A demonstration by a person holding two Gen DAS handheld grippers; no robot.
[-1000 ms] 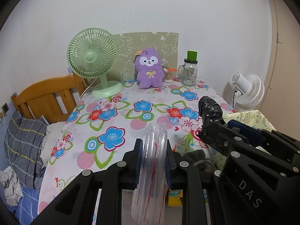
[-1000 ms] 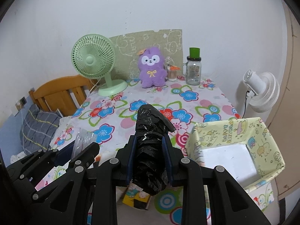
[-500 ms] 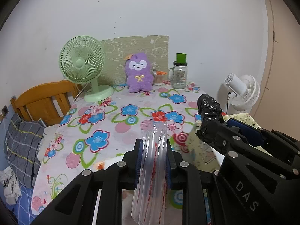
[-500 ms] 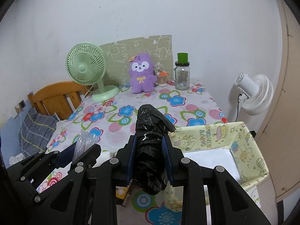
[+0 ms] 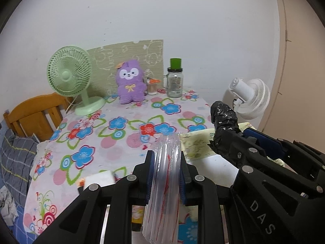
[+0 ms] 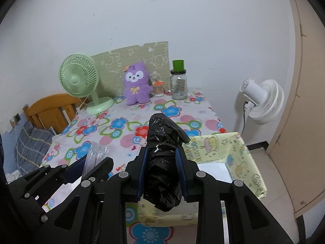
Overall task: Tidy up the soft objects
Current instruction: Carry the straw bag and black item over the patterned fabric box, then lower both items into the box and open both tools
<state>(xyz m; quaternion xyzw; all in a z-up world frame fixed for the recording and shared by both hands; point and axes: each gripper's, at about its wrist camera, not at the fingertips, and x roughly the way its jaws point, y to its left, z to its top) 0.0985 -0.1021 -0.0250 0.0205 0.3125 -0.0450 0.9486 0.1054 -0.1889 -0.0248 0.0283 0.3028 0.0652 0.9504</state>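
Observation:
My left gripper (image 5: 166,158) is shut on a clear plastic packet (image 5: 165,185) with red print, held upright above the near table edge. My right gripper (image 6: 161,158) is shut on a roll of black plastic bags (image 6: 162,158), which also shows at the right of the left wrist view as a black roll (image 5: 223,120). A yellow patterned fabric box (image 6: 241,158) with a white bottom stands open at the table's near right corner, just beyond and below the black roll. A purple plush toy (image 6: 136,86) sits upright at the far side of the flowered tablecloth (image 6: 121,128).
A green desk fan (image 6: 81,81), a glass jar with a green lid (image 6: 179,81) and a small orange-capped container (image 6: 158,88) line the far edge. A white floor fan (image 6: 262,99) stands right of the table. A wooden bed frame (image 6: 50,111) and grey pillow (image 6: 30,142) lie left.
Both grippers have drawn back from the table together, still holding the packet and the black roll. The table's objects look farther away and the yellow box now sits closer under the right gripper.

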